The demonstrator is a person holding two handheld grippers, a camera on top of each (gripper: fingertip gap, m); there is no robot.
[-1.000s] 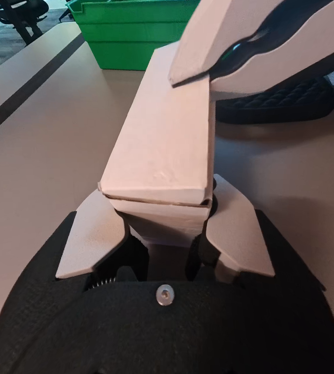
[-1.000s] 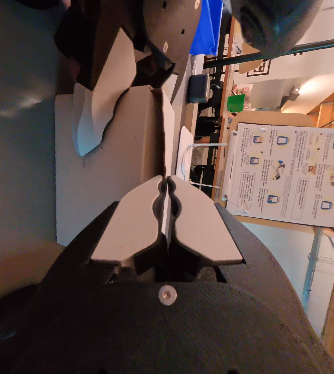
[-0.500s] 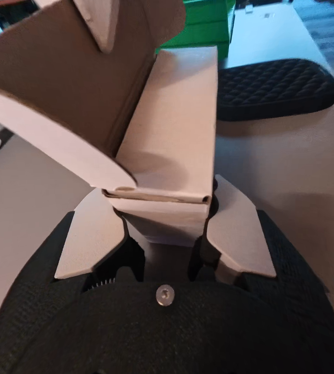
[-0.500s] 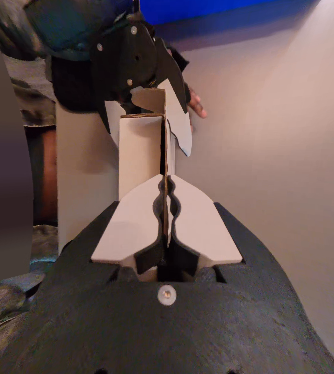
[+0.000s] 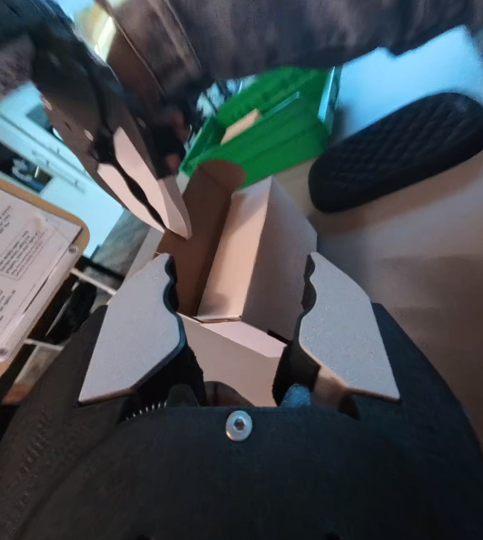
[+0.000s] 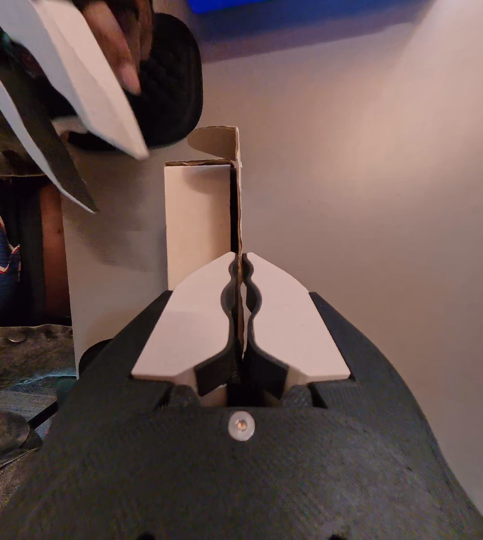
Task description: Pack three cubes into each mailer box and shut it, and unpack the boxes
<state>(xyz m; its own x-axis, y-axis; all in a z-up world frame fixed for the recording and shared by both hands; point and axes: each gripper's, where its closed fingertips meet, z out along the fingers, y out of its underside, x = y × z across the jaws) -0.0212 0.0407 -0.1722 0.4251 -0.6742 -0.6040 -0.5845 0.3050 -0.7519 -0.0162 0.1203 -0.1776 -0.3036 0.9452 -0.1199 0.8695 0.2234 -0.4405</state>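
Observation:
A white mailer box (image 5: 246, 248) lies open on the table, brown inside. My right gripper (image 6: 241, 254) is shut on the thin edge of its raised cardboard panel, whose brown end flap (image 6: 220, 140) sticks up at the far end. The box's narrow white wall (image 6: 196, 219) runs along the left of that panel. My left gripper (image 5: 239, 257) is open, its fingers spread over the box's near end, and the box runs partly under its right finger. In the right wrist view the left gripper (image 6: 119, 182) hovers tilted to the left of the narrow wall. No cubes show.
A green bin (image 5: 263, 152) holding a tan object stands behind the box. A black quilted pad (image 5: 395, 152) lies to its right on the table (image 6: 380, 204). A board with printed sheets (image 5: 15, 263) stands on the left. A person's hand (image 6: 117, 43) holds the left gripper. About 9 cm separates my left fingertips from my right.
My left gripper has swung up and turned off the box's end, so the box no longer sits square between its fingers. My right gripper has stayed shut on the cardboard panel.

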